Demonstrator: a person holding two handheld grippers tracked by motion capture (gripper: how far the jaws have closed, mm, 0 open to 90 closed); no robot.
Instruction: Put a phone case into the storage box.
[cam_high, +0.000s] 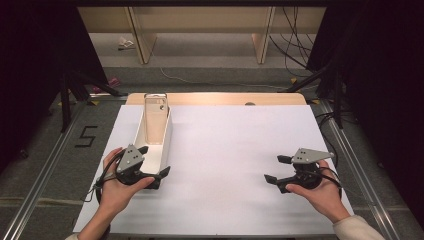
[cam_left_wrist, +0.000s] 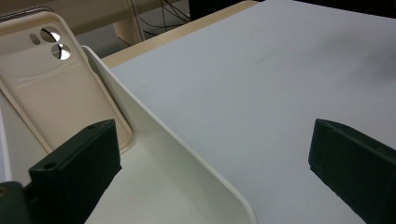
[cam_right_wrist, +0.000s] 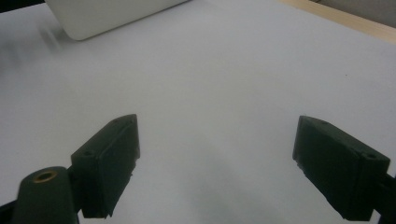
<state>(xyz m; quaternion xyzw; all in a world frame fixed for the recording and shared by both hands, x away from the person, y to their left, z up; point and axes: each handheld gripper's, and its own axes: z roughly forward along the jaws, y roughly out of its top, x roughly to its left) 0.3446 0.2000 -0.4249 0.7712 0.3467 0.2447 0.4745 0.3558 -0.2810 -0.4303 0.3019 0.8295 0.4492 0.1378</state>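
The left gripper (cam_high: 150, 171) is spread wide, its jaws straddling the near wall of the white tray (cam_high: 165, 150); the phone case (cam_high: 156, 120) leans at the tray's twelve o'clock end. This looks like the approach; next, likely close on the rim. At three o'clock the right gripper (cam_high: 276, 169) gapes empty over the white table (cam_high: 225, 150), with grey floor beyond.
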